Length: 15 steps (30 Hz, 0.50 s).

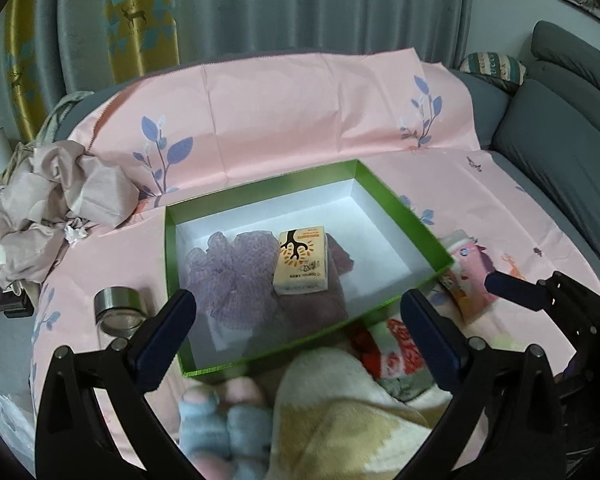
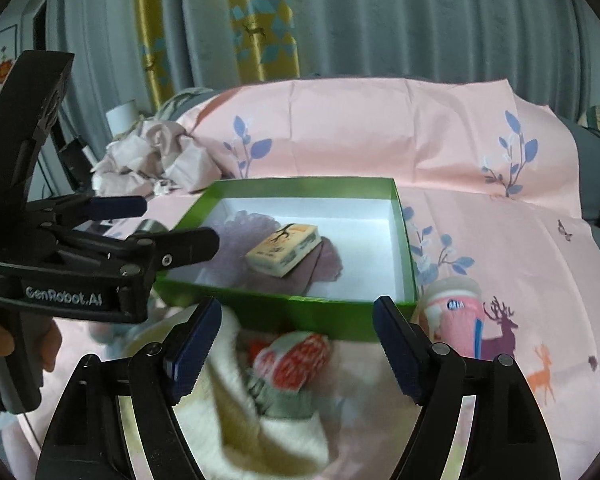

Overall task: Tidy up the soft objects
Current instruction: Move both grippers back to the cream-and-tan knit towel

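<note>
A green box (image 1: pixel 404 216) with a white inside stands on the pink sheet. In it lie a purple mesh sponge (image 1: pixel 228 268), a mauve cloth (image 1: pixel 332 300) and a tissue pack (image 1: pixel 300 260) with a tree print. In front of the box sit a cream fluffy blanket (image 2: pixel 268 436), a red-and-white sock (image 2: pixel 296 360) and a blue-and-pink soft piece (image 1: pixel 228 424). A pink soft item (image 2: pixel 456 316) lies by the box's right corner. My left gripper (image 1: pixel 296 300) hangs open above the box's near edge and holds nothing. My right gripper (image 2: pixel 298 308) is open over the blanket and sock, empty.
A short metal tin (image 1: pixel 118 308) lies left of the box. Crumpled beige cloth (image 1: pixel 60 208) is piled at the far left. The grey sofa back (image 1: pixel 560 140) rises on the right, with curtains behind. A hand (image 2: pixel 4 344) holds the left gripper's handle.
</note>
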### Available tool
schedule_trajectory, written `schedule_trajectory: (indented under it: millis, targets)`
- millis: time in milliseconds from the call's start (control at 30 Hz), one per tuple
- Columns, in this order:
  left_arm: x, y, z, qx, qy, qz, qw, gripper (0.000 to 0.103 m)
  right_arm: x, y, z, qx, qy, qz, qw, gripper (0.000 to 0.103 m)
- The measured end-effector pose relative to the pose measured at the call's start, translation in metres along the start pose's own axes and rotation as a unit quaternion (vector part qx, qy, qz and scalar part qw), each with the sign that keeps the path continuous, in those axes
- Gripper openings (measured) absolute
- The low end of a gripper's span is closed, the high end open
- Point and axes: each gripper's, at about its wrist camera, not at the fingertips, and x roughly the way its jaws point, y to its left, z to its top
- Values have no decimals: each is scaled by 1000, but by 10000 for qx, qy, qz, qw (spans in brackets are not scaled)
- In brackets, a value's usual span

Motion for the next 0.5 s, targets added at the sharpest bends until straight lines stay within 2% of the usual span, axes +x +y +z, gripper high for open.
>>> schedule_trajectory:
  millis: [267, 400, 500]
  targets:
    - [-47, -8, -24, -8, -188, -186, 9996, 102, -40, 13, -20, -20, -93, 4, 10000, 79]
    - [-73, 6, -43, -83, -271, -271, 9992, 102, -58, 16, -33, -78, -112, -52, 9999, 79]
    - [-91, 26, -58, -200, -275, -154, 9993, 102, -68, 16, -42, -90, -126, -45, 9999, 79]
